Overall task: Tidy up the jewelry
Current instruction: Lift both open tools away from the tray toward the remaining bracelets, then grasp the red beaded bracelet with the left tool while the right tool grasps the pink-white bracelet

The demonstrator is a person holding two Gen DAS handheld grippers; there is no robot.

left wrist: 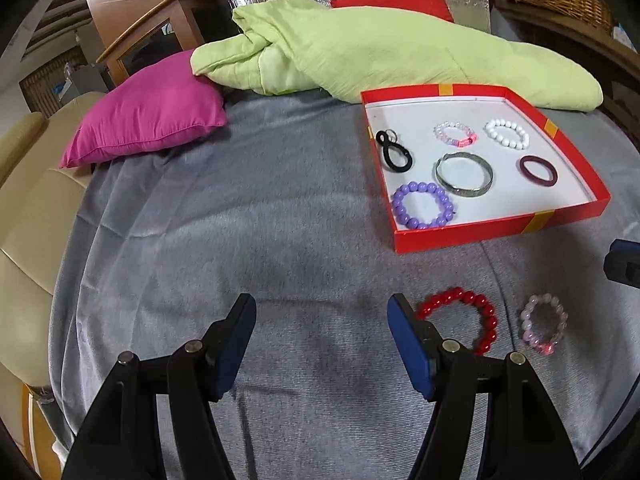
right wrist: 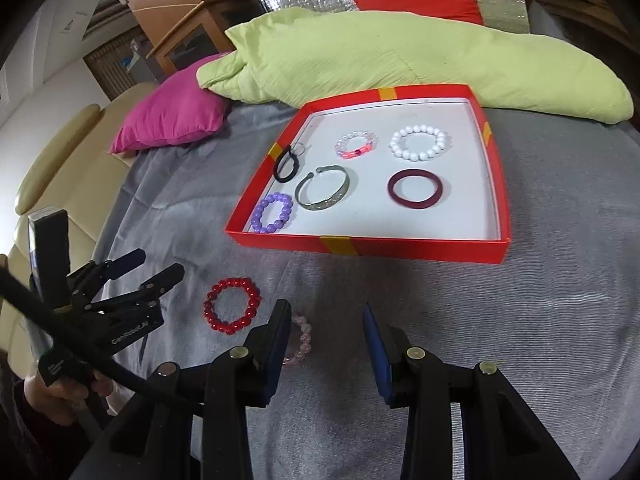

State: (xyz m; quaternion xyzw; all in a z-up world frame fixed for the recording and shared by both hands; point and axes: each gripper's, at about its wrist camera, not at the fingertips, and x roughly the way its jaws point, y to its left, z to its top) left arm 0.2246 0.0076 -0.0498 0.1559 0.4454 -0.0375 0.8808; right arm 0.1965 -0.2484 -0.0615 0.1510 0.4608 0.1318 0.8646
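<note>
A red shallow box [left wrist: 464, 234] [right wrist: 360, 246] lies on the grey blanket and holds several pieces: a purple bead bracelet [left wrist: 423, 205], a silver bangle [left wrist: 464, 174], a dark red ring bangle [right wrist: 415, 189], a white bead bracelet [right wrist: 418, 142], a pink bead bracelet [right wrist: 356, 145] and a black loop [left wrist: 394, 154]. A red bead bracelet [left wrist: 478, 316] [right wrist: 232, 311] and a pale pink bead bracelet [left wrist: 545, 328] [right wrist: 301, 340] lie loose on the blanket. My left gripper [left wrist: 322, 320] is open and empty, left of the red bracelet. My right gripper [right wrist: 326, 320] is open and empty, with the pale pink bracelet beside its left finger.
A magenta pillow [left wrist: 148, 116] and a light green quilt [left wrist: 392, 56] lie at the far side of the blanket, with a red cushion [left wrist: 394, 0] behind. A cream sofa [left wrist: 28, 208] edges the left. The left gripper [right wrist: 132, 276] shows in the right wrist view.
</note>
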